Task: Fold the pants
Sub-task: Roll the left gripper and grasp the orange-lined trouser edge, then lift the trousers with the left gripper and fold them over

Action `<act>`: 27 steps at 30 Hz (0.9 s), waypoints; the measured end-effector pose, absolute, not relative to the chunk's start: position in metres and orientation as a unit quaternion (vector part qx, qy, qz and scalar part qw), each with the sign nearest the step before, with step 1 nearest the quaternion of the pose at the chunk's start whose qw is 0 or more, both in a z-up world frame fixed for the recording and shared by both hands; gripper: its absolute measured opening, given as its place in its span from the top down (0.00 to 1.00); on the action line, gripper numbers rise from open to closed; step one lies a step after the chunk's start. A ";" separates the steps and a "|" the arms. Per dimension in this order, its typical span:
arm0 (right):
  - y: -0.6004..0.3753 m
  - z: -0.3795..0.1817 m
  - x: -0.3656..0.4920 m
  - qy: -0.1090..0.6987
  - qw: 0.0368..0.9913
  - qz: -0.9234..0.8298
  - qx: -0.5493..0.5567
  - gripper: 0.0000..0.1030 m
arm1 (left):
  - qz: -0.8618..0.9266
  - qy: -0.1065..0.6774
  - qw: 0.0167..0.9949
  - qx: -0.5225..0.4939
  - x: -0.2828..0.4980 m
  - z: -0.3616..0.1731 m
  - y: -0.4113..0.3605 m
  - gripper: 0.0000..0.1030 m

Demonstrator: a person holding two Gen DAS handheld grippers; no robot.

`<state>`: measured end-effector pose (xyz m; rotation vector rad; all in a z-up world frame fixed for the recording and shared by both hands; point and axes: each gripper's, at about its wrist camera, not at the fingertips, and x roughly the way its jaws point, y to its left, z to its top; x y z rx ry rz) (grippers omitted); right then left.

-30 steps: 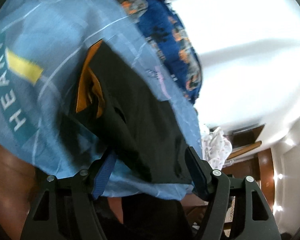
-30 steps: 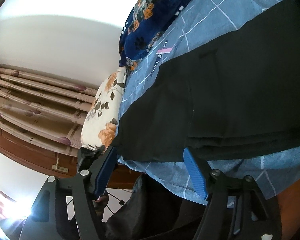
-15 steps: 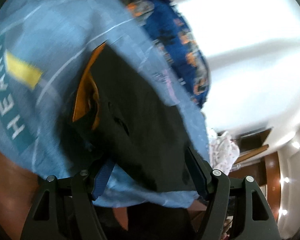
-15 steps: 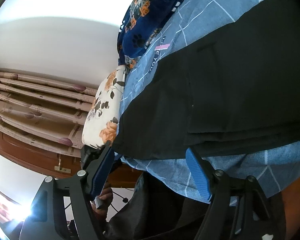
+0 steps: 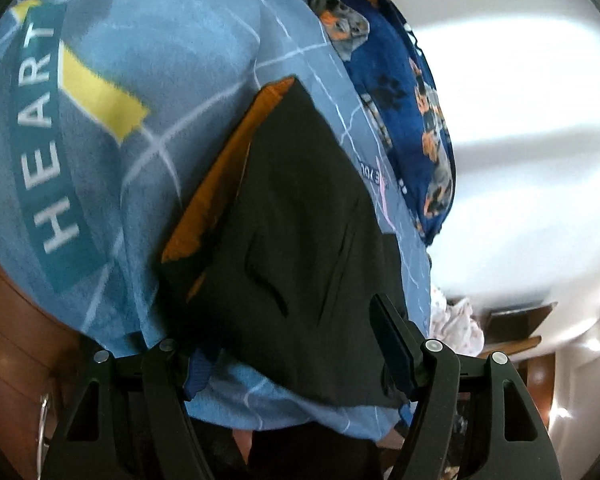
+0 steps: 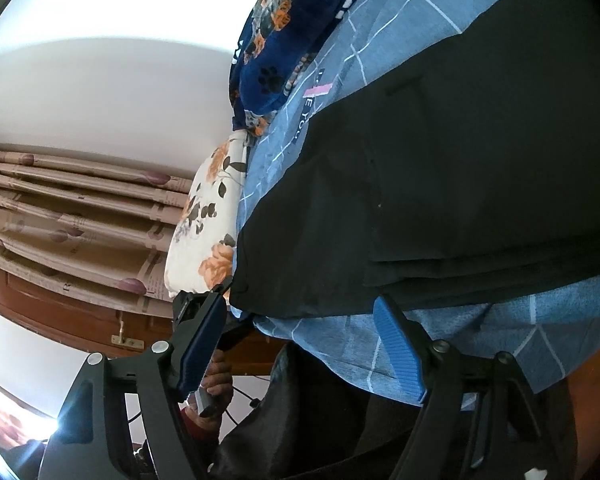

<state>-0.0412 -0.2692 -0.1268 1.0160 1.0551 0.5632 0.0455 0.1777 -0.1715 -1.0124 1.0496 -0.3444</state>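
Two grippers: I have both at the near edge of the bed, each pointing down over the folded cloth.
Pants: the black fabric pants [image 5: 300, 240] lie folded in flat layers on the light blue checked bedsheet [image 5: 172, 80], close to its near edge, with an orange lining strip [image 5: 216, 184] showing along their far left side.
Left gripper: my left gripper [image 5: 288, 344] stands with jaws spread wide; the near edge of the pants lies between its fingers, and I see neither pad pressing on the cloth.
Right gripper: my right gripper [image 6: 300, 320] is spread too, its jaws having just been opening; the stacked near edge of the black pants [image 6: 440, 200] lies beyond and between the blue ribbed pads [image 6: 400, 352], apart from them.
Sheet print: a teal band lettered HEART [image 5: 48, 152] and a yellow patch sit toward the sheet's left edge.
Bedding: a dark blue blanket with orange animal print [image 5: 404, 92] is bunched along the far edge, and a white pillow with orange flowers [image 6: 208, 224] lies at the bed's corner in the right wrist view.
Person: a hand [image 6: 216, 384] shows below the bed edge, holding a dark handle.
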 end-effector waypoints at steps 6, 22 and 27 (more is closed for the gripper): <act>-0.270 -0.130 -0.042 0.478 0.703 0.252 0.462 0.27 | -0.163 0.467 0.748 -0.443 0.057 -0.164 0.174 0.32; -0.274 -0.135 -0.043 0.484 0.699 0.246 0.465 0.26 | -0.141 0.477 0.782 -0.375 0.053 -0.149 0.169 0.74; -0.272 -0.136 -0.043 0.487 0.699 0.248 0.461 0.26 | -0.132 0.507 0.766 -0.374 0.060 -0.164 0.167 0.64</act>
